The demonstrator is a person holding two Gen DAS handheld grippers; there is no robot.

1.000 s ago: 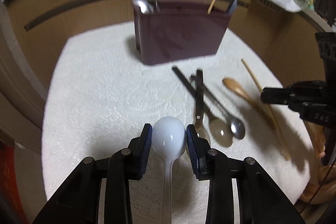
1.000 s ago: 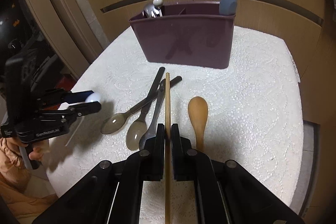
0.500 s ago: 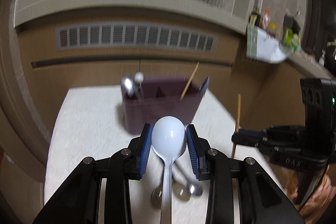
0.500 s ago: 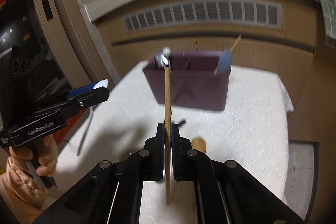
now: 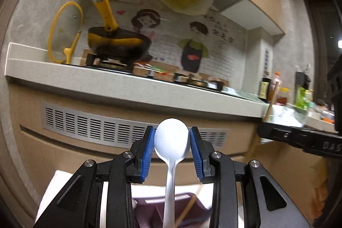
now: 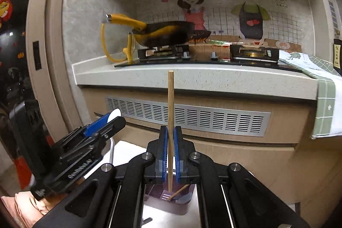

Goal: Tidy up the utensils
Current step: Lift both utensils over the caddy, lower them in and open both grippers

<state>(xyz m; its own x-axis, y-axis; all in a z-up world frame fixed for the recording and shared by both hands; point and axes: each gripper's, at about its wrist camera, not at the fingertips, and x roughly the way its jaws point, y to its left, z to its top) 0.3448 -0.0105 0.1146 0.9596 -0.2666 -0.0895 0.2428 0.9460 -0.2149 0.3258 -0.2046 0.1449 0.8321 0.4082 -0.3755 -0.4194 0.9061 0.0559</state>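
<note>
The left claw (image 5: pixel 171 143) was closed about the bowl of a white plastic spoon (image 5: pixel 171 140), judged light, stiff and slick, so a hold at the bowl's widest part was thought safest, while the right claw (image 6: pixel 170 150) was clamped on a thin wooden chopstick (image 6: pixel 170 104), held upright, judged light and prone to pivoting. Only in the right wrist view was the purple utensil holder (image 6: pixel 171 198) shown at 6 o'clock directly beneath the chopstick; in the left wrist view the holder lay half hidden behind the spoon's handle.

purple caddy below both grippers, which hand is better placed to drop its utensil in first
Right, probably. The right gripper holds its wooden chopstick upright, lower end hanging just over the purple caddy. The left gripper pinches the white spoon by its bowl, pointing level toward the counter.
</note>
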